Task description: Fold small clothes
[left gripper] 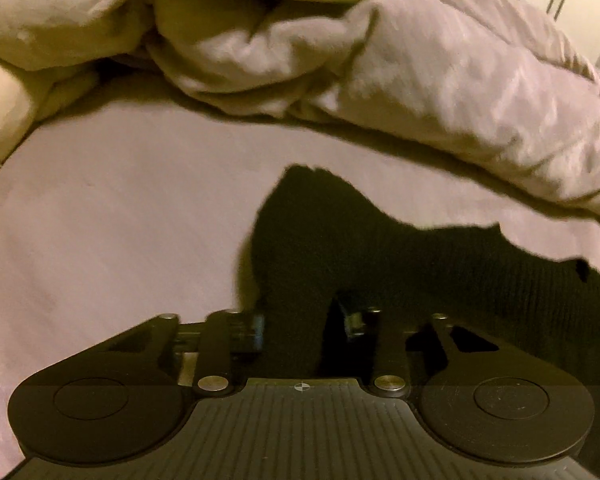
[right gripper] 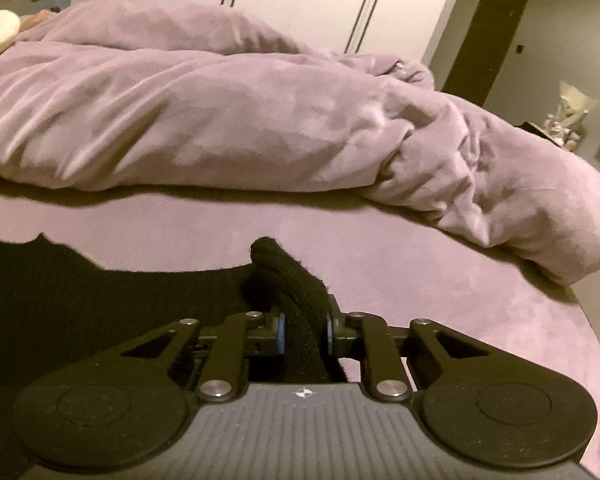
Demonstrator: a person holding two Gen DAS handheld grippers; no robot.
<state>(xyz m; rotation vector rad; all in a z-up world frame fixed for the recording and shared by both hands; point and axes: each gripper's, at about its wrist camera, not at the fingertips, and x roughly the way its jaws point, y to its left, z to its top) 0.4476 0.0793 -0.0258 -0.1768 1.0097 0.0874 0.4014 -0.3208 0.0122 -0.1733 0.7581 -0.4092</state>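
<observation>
Garment: black knit garment (left gripper: 340,248), soft, light, limp.
Right gripper (right gripper: 305,330): clamped on its bunched edge, 12 o'clock.
Left gripper (left gripper: 300,326): seemingly pinching cloth; dim.
Hold: edges.

The black garment (left gripper: 380,264) runs off the right edge of the left wrist view, and it swallows the left tool's (left gripper: 304,328) dark fingertips. Far off, the clutter on the floor (right gripper: 564,120) is too small to make out.
</observation>
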